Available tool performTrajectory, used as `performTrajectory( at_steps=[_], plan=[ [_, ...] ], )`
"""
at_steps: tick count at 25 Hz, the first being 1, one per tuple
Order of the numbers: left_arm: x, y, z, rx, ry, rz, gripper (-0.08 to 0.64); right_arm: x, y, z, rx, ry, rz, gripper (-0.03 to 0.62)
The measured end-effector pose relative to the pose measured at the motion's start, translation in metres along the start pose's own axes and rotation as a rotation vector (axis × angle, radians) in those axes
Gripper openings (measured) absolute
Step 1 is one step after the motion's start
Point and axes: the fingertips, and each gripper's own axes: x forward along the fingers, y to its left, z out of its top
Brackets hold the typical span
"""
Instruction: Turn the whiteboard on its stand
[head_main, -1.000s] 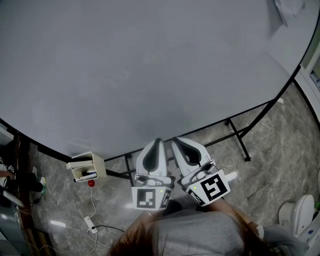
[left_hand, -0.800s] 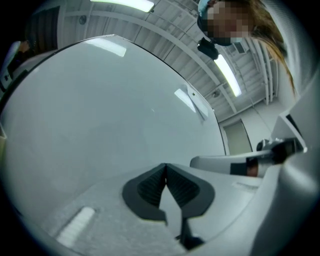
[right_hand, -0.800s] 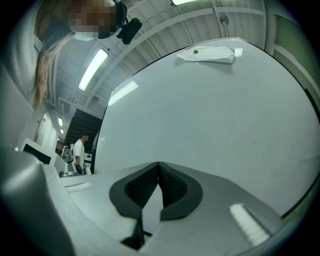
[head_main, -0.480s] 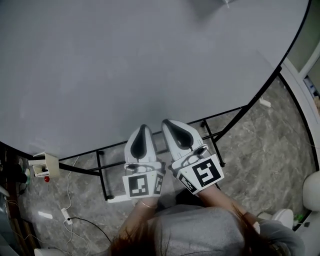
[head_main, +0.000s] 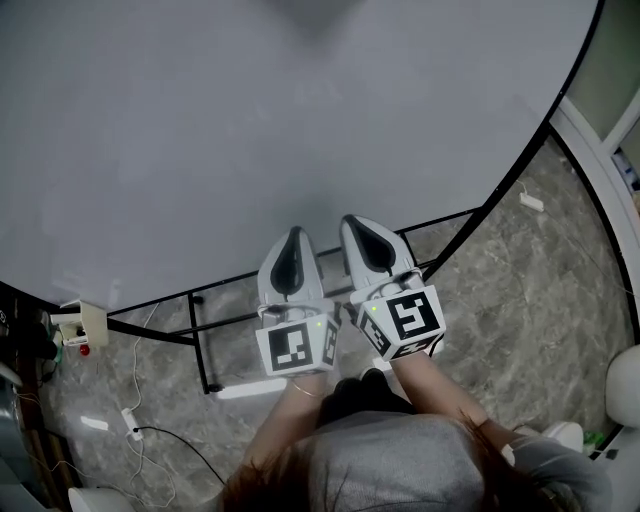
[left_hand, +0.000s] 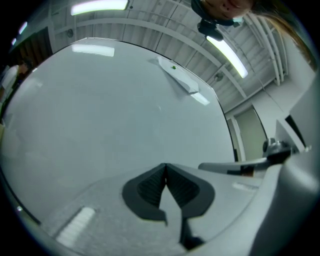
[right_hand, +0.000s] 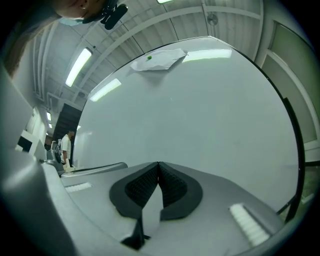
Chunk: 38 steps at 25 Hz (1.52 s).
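Whiteboard fills the upper head view: blank grey surface, black-edged, over its black stand. Rm: grey marble-pattern floor, cable lying at left. L gripper and R gripper: jaws fully together, nothing held, tips side by side at board's near edge.

I see a pale grey whiteboard edged in black, a black stand, a grey marbled floor, and a white left gripper and right gripper with black-and-white square-patterned cubes.
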Motion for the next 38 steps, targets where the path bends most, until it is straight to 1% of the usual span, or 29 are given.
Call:
performTrajectory(
  at_steps=[4, 8, 10, 12, 14, 16, 18, 21, 24, 27, 29, 31, 34, 38],
  plan=[
    [-0.004, -0.007, -0.002, 0.011, 0.009, -0.023, -0.005, -0.008, -0.001, 0.000, -0.033, -0.001, -0.018, -0.008],
    [-0.005, -0.019, -0.004, 0.005, 0.008, -0.053, -0.005, -0.020, -0.007, -0.002, -0.041, -0.001, -0.033, -0.006],
    [-0.001, -0.029, -0.010, -0.015, 0.017, -0.077, -0.005, -0.028, -0.017, 0.001, -0.038, -0.003, -0.049, -0.006],
    [0.004, -0.042, -0.017, -0.038, 0.031, -0.092, -0.005, -0.037, -0.035, 0.002, -0.013, -0.003, -0.067, -0.006],
    [0.011, -0.062, -0.020, -0.033, 0.029, -0.112, -0.005, -0.047, -0.058, 0.006, 0.017, -0.017, -0.083, -0.006],
    [0.023, -0.088, -0.022, -0.025, 0.015, -0.132, -0.005, -0.055, -0.084, 0.012, 0.015, -0.036, -0.087, -0.006],
    [0.035, -0.116, -0.026, -0.025, -0.001, -0.140, -0.005, -0.065, -0.109, 0.015, -0.008, -0.043, -0.077, -0.006],
    [0.055, -0.162, -0.038, -0.035, -0.031, -0.125, -0.005, -0.081, -0.147, 0.014, -0.016, -0.037, -0.028, -0.008],
    [0.079, -0.210, -0.055, -0.058, -0.046, -0.079, -0.005, -0.099, -0.191, 0.015, -0.044, -0.017, 0.035, -0.006],
    [0.101, -0.252, -0.069, -0.084, -0.037, -0.023, -0.005, -0.117, -0.229, 0.021, -0.080, 0.024, 0.104, -0.006],
    [0.111, -0.276, -0.071, -0.092, -0.034, 0.004, -0.005, -0.128, -0.245, 0.028, -0.077, 0.035, 0.147, -0.008],
    [0.120, -0.298, -0.069, -0.080, -0.035, 0.020, -0.005, -0.137, -0.261, 0.036, -0.060, 0.021, 0.177, -0.006],
    [0.132, -0.319, -0.069, -0.051, -0.027, 0.036, -0.005, -0.143, -0.288, 0.036, -0.043, 0.036, 0.195, -0.006],
    [0.139, -0.325, -0.073, -0.034, -0.008, 0.046, -0.005, -0.143, -0.311, 0.031, -0.056, 0.049, 0.204, -0.006]
  ],
)
